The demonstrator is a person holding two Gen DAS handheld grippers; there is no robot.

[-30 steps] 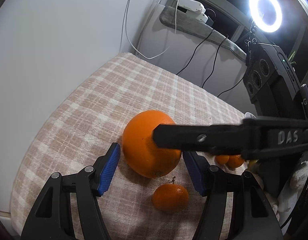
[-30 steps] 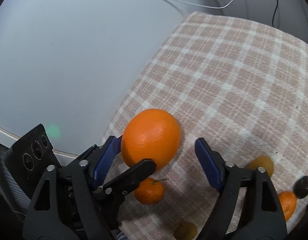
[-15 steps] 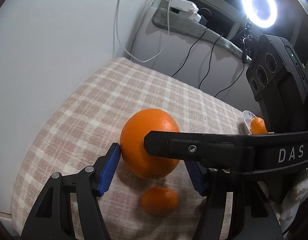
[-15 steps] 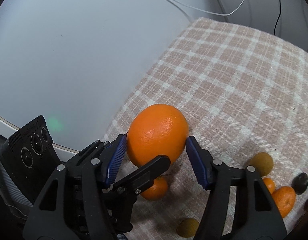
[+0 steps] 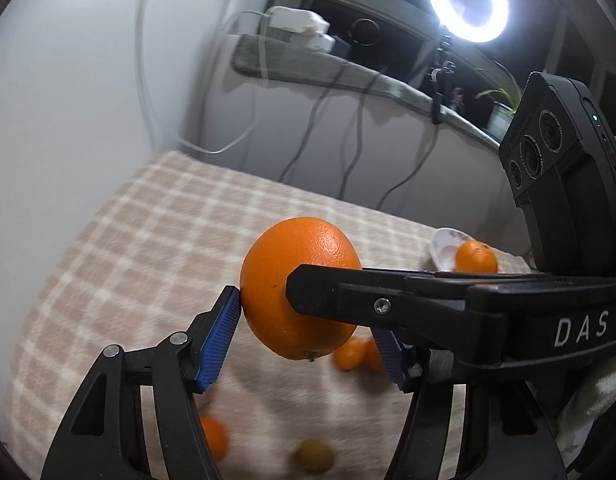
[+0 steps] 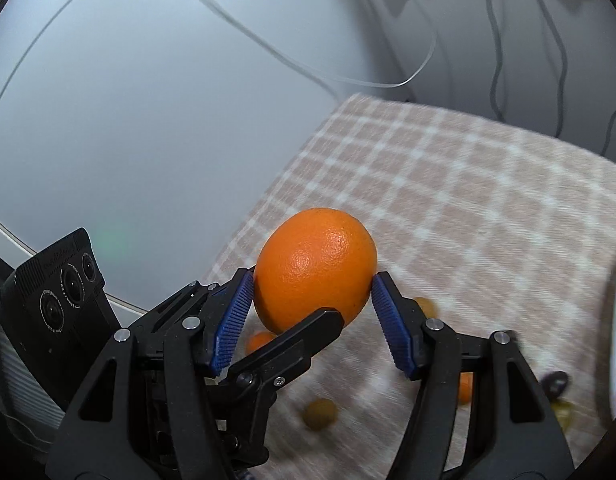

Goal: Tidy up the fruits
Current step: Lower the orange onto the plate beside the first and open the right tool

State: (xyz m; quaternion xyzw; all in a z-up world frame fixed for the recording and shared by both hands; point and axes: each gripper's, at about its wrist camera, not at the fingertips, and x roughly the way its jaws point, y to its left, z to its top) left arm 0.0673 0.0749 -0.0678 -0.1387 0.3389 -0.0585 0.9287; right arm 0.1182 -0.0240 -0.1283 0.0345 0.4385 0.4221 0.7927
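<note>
A large orange (image 5: pixel 275 280) (image 6: pixel 316 264) hangs in the air above the checked tablecloth (image 5: pixel 147 240), held from two sides. My right gripper (image 6: pixel 311 292) is shut on it, with both blue pads pressed against its flanks. My left gripper (image 5: pixel 303 328) is also closed around it: its left pad (image 5: pixel 221 336) touches the peel, and the other pad (image 5: pixel 390 356) is partly hidden behind the right gripper's black finger (image 5: pixel 388 304). In the right wrist view a left finger (image 6: pixel 299 340) crosses under the orange.
Small mandarins (image 5: pixel 352 354) (image 5: pixel 213 436) and a yellowish fruit (image 6: pixel 320 414) lie on the cloth below, with a dark fruit (image 6: pixel 556 382) further right. A white plate (image 5: pixel 444 240) holding a mandarin (image 5: pixel 476 256) stands at the far right. A pale wall bounds the left; cables hang behind.
The right gripper's jaws closed onto the large orange. Both grippers then rose with it, lifting it off the cloth and carrying it toward the plate side.
</note>
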